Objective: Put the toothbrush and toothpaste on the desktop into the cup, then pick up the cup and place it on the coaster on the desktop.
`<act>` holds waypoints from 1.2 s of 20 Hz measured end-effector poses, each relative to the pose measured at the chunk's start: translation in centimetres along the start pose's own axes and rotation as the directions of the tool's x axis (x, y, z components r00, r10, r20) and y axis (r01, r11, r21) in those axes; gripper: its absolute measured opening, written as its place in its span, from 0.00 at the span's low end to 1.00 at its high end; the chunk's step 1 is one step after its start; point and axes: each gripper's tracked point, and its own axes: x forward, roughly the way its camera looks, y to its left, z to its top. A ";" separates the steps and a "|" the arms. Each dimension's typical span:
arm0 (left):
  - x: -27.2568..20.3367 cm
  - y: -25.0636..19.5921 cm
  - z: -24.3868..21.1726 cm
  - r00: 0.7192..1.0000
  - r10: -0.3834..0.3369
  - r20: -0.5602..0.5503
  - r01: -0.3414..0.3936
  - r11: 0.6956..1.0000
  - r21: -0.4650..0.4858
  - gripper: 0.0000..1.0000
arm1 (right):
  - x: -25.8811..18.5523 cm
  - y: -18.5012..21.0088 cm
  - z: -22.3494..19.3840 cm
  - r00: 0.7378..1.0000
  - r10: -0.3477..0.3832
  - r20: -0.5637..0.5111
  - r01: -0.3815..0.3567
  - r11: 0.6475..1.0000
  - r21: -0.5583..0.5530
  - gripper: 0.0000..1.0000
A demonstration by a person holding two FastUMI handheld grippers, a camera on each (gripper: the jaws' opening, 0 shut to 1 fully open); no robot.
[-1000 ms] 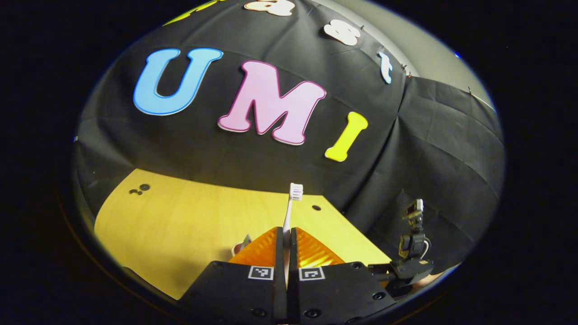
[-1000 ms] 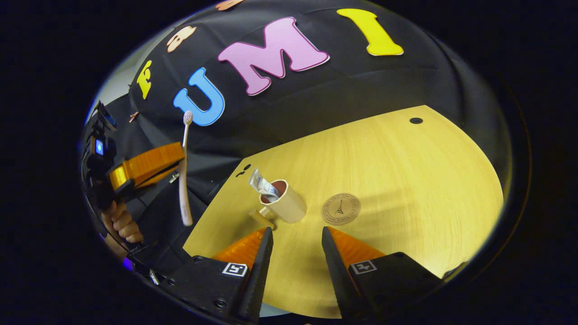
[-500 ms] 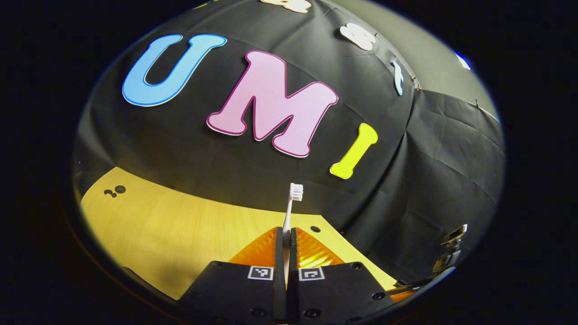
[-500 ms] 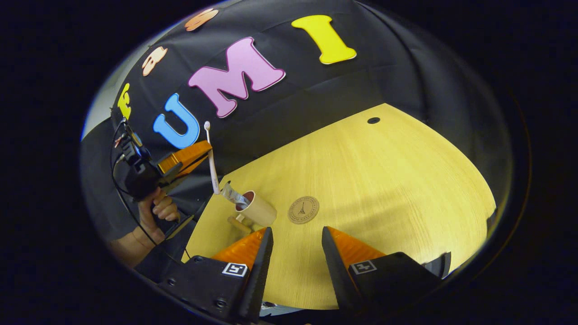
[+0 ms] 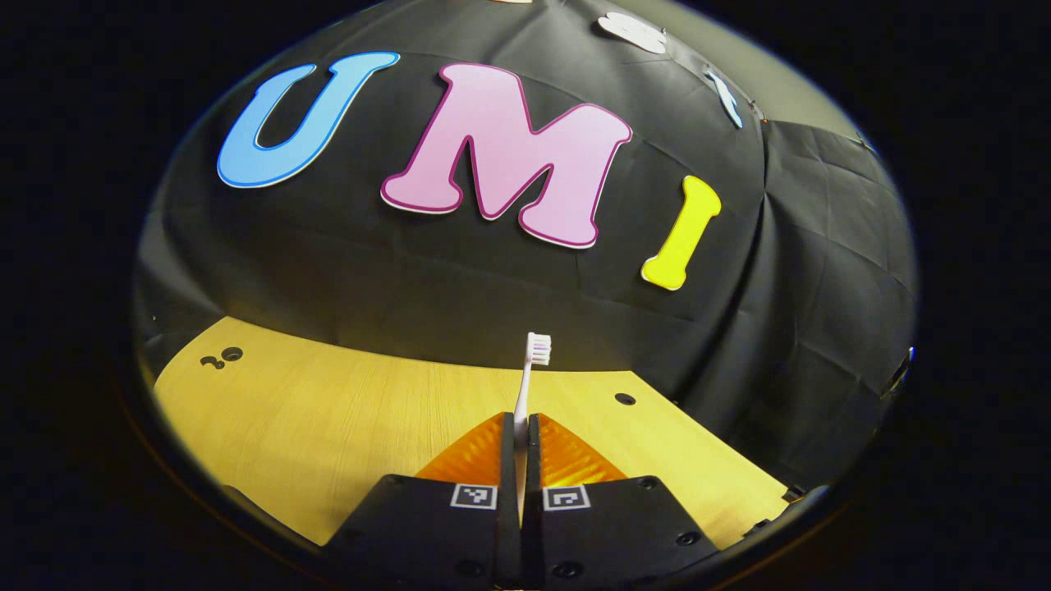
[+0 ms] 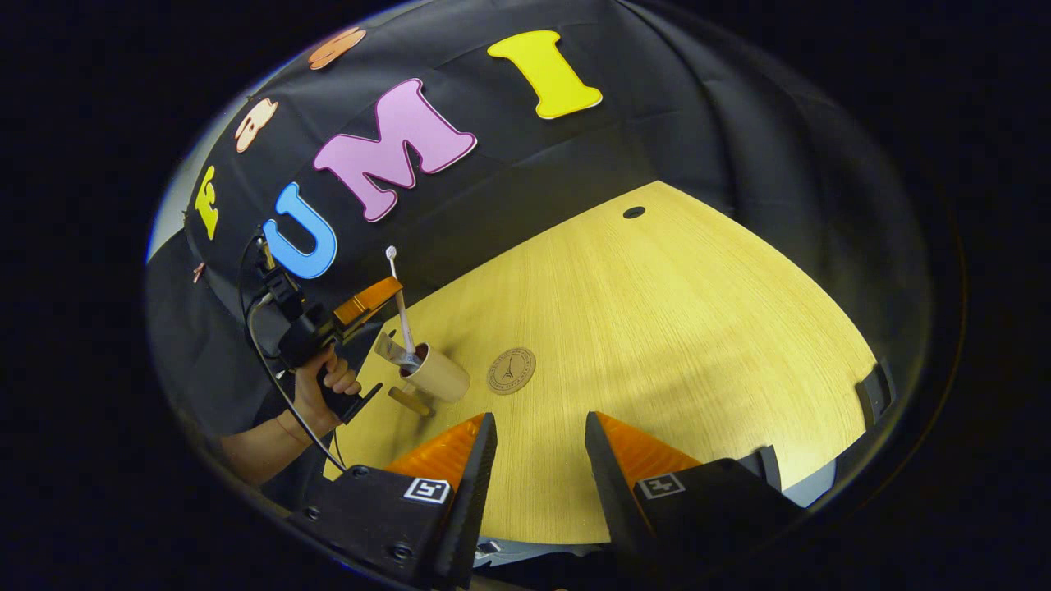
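Two hand-held grippers are at work, and the risk sits with the left hand-held gripper [image 6: 386,289], whose fingers are pressed together on the toothbrush [image 5: 525,386], pinching its handle with the bristle head pointing up toward twelve o'clock. In the right gripper view we see the brush's lower end at or just inside the mouth of the cup [image 6: 435,373], at about nine o'clock from the coaster [image 6: 511,370]; we cannot tell how far in it reaches. The toothpaste [image 6: 392,350] already leans out of the cup toward ten o'clock, so we judge the opening crowded: if we push down off-centre, the handle could catch on the tube or the rim and tip the cup over on the worktop [image 6: 657,328]. Letting go too early could leave the brush to topple out, since most of its length stands above the rim. A small stick-like piece [image 6: 409,401] lies on the worktop just beside the cup at seven o'clock; we cannot say what it is, but it could get in the way of a later grasp. Our right hand-held gripper [image 6: 532,431] hangs spread and holding nothing, well apart from the cup. When it lifts the cup, two tall leaning items could shift the balance or spill out on the way to the coaster.
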 end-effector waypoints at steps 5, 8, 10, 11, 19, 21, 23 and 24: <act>-0.3 1.7 -2.2 0.998 0.068 -0.015 -0.068 0.998 0.007 0.06 | -0.4 -0.3 -0.4 1.000 0.006 0.003 -0.006 0.999 0.033 0.67; -0.9 2.5 -2.7 0.995 0.095 -0.006 -0.095 0.995 -0.024 0.06 | -0.5 -1.0 -0.5 1.000 0.002 0.003 -0.002 0.999 0.050 0.67; -1.3 2.7 -2.8 0.995 0.101 -0.008 -0.101 0.994 -0.037 0.06 | -0.6 -1.5 -0.2 1.000 -0.001 0.007 0.000 0.998 0.059 0.67; -1.4 2.7 -2.7 0.995 0.100 -0.005 -0.100 0.994 -0.043 0.08 | -0.8 -1.7 -0.1 1.000 -0.003 0.008 0.002 0.998 0.061 0.67; -3.3 2.9 -2.8 0.994 0.107 -0.036 -0.109 0.993 -0.053 0.13 | -1.3 -1.8 0.9 1.000 0.008 0.027 -0.009 0.999 0.053 0.67; -3.8 2.5 -2.7 0.994 0.102 -0.041 -0.103 0.994 -0.040 0.13 | -1.5 -1.7 0.7 0.999 0.015 0.029 -0.016 0.999 0.049 0.67; -4.4 2.3 -2.7 0.994 0.098 -0.049 -0.099 0.995 -0.025 0.18 | -1.6 -1.5 0.7 0.999 0.019 0.031 -0.020 0.999 0.047 0.67; -4.7 2.2 -2.7 0.994 0.095 -0.051 -0.096 0.995 -0.020 0.19 | -1.6 -1.5 0.7 0.999 0.021 0.031 -0.022 0.999 0.048 0.68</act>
